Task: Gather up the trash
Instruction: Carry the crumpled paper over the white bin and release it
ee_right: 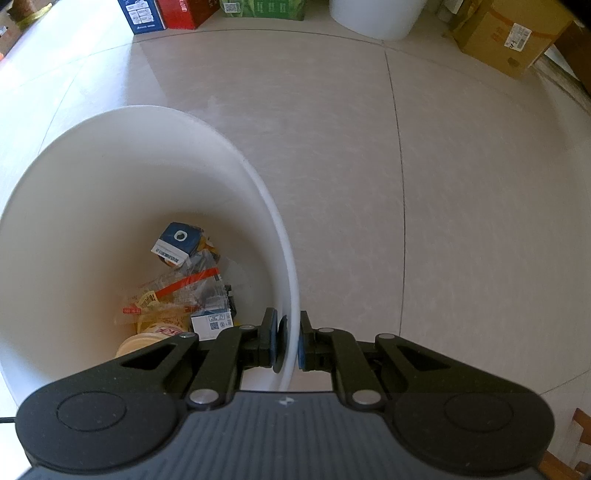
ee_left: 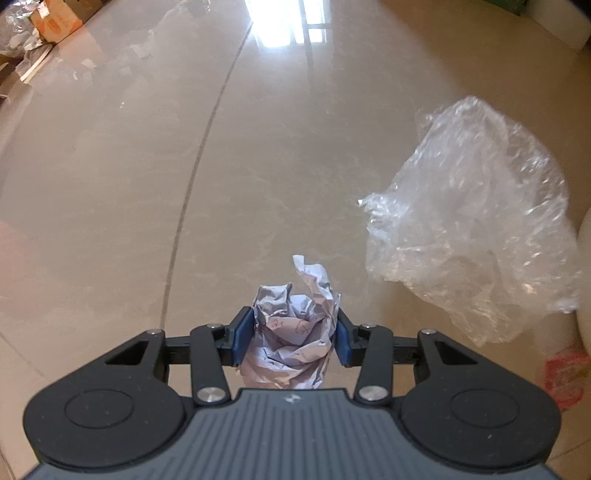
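In the left wrist view a crumpled ball of white paper (ee_left: 295,328) with pen marks sits between the blue pads, and my left gripper (ee_left: 294,338) is shut on it above the tiled floor. A crumpled clear plastic bag (ee_left: 476,221) lies to its right. In the right wrist view my right gripper (ee_right: 287,341) is shut on the rim of a white trash bin (ee_right: 110,177), one pad inside the wall and one outside. At the bottom of the bin lie a blue-and-white carton (ee_right: 179,240), plastic wrappers (ee_right: 184,288) and a small white box (ee_right: 211,325).
Glossy beige floor tiles with a bright window glare (ee_left: 284,22). Cardboard and plastic scraps (ee_left: 37,26) lie far left. Coloured boxes (ee_right: 177,13), a white cylinder (ee_right: 376,16) and a cardboard box (ee_right: 506,37) stand along the far wall. A red wrapper (ee_left: 565,373) lies at the right edge.
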Available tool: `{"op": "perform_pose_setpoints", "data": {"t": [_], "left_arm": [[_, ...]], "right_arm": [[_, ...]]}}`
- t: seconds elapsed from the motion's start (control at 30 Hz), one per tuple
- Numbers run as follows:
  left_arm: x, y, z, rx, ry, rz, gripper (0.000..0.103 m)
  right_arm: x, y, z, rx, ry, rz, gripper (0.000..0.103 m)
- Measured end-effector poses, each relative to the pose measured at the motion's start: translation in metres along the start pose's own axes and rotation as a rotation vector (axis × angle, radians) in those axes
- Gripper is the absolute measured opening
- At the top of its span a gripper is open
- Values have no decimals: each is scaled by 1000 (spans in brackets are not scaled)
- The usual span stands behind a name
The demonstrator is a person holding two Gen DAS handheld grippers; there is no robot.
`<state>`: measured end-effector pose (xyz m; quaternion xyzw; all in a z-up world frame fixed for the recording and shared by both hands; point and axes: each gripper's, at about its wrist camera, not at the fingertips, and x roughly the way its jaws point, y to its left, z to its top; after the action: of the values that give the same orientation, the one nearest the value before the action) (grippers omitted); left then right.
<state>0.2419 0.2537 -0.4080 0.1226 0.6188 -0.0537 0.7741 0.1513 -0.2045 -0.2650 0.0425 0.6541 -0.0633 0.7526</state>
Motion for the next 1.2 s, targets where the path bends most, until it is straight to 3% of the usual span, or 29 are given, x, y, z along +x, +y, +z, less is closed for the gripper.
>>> {"op": "perform_pose_setpoints", "data": {"t": [0.17, 0.33, 0.7, 0.97, 1.2], "left_arm": [[-45, -11, 10, 61, -6, 25, 44], [-105, -29, 25, 129, -46, -6, 44], [-225, -95, 68, 267, -153, -147, 44], [-276, -153, 96, 357, -215, -246, 44], [-285, -181, 109, 366, -231, -361, 47]], "right_arm": [[0, -2, 0, 9, 1, 3, 12], [-1, -2, 0, 21, 6, 2, 12], [-1, -3, 1, 17, 4, 11, 12], [-3, -10, 2, 26, 3, 28, 11], [-7, -10, -1, 7, -7, 34, 11]]}}
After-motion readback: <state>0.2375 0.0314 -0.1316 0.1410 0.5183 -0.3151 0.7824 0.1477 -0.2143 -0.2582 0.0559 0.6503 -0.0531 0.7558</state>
